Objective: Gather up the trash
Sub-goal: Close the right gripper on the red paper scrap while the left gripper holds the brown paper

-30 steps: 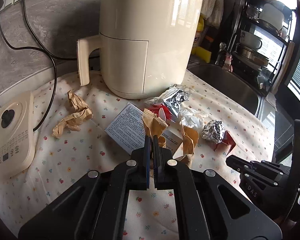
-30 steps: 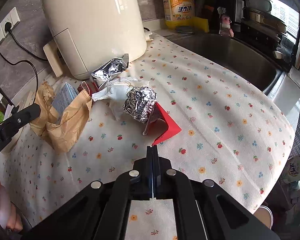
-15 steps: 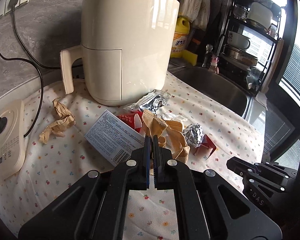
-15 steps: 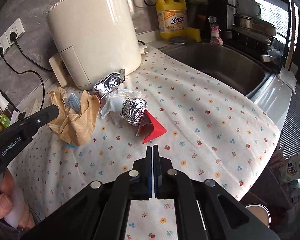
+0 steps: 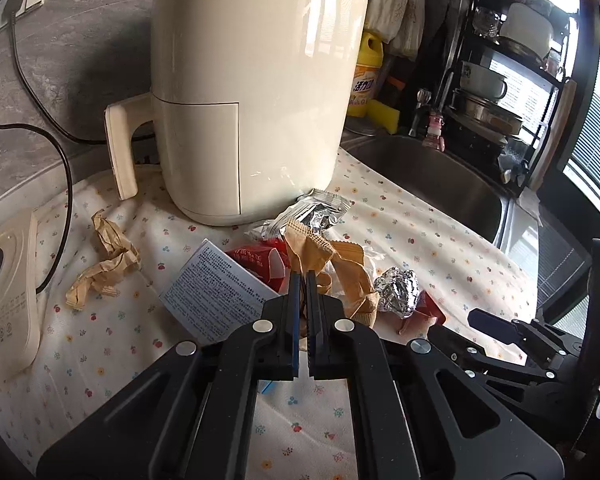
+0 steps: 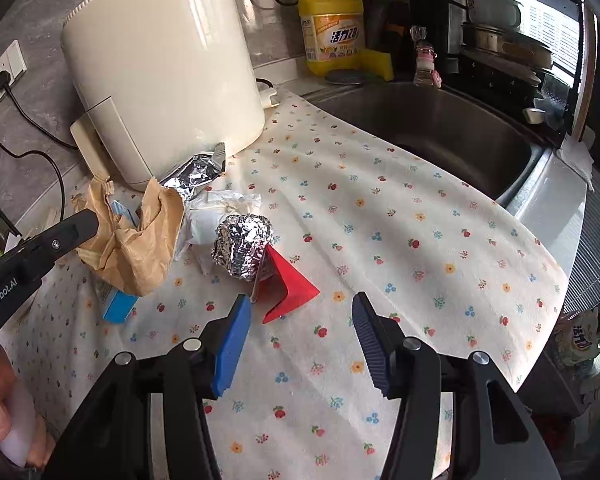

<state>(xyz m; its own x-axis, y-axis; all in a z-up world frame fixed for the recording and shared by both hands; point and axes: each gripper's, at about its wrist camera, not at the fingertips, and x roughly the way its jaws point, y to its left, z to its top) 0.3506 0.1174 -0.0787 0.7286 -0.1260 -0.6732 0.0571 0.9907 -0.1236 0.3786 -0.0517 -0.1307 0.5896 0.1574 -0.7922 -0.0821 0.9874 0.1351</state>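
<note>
Counting trash on the counter (image 6: 420,216), we see one foil ball (image 6: 242,246), one red card (image 6: 286,286), one silver wrapper (image 6: 198,170). Left hand-held gripper (image 5: 305,280) is clamped on one brown paper bag (image 5: 310,246); right hand-held gripper (image 6: 300,332) is opening, empty, near the card.

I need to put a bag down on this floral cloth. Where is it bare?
Bare: the wide stretch of floral cloth between the red card and the sink. Crowded: beside the air fryer, where the foil ball, brown paper bag and blue box cluster.
</note>
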